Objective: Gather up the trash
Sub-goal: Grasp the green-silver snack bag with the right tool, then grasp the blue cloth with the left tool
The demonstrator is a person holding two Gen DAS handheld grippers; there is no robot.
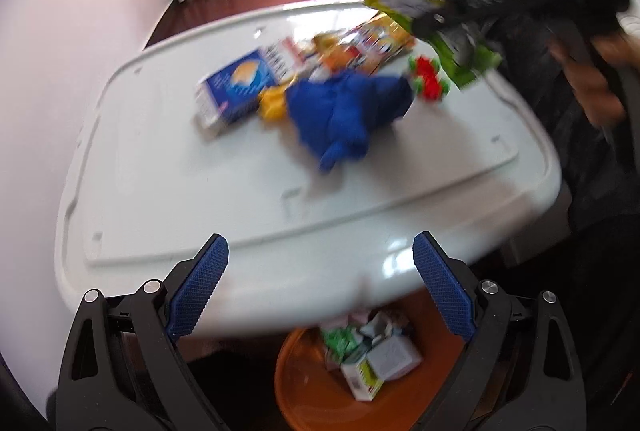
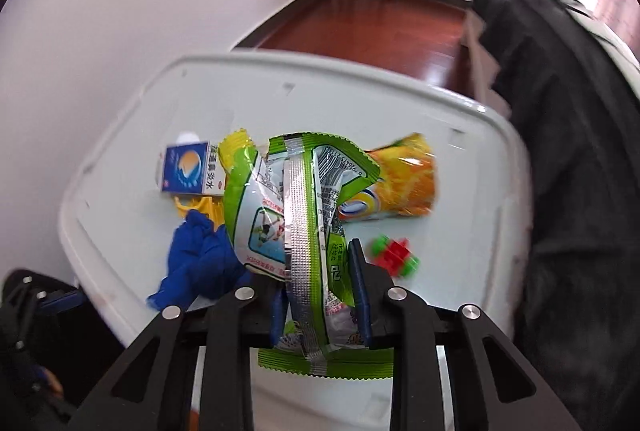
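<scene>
1. Left wrist view is motion-blurred: print on the blue box (image 1: 236, 89) and orange snack bag (image 1: 372, 43) is unreadable.
2. Green wrapper (image 2: 296, 215) hides part of the orange snack bag and blue glove (image 2: 200, 263).
3. Table edge covers the near part of the orange bin (image 1: 316, 387).
4. A hand (image 1: 592, 79) is a smear, fingers indistinct.

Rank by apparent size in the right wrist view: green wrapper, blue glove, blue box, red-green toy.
1. green wrapper, though it is held nearest the camera, so its lead is unsure
2. blue glove
3. blue box
4. red-green toy
</scene>
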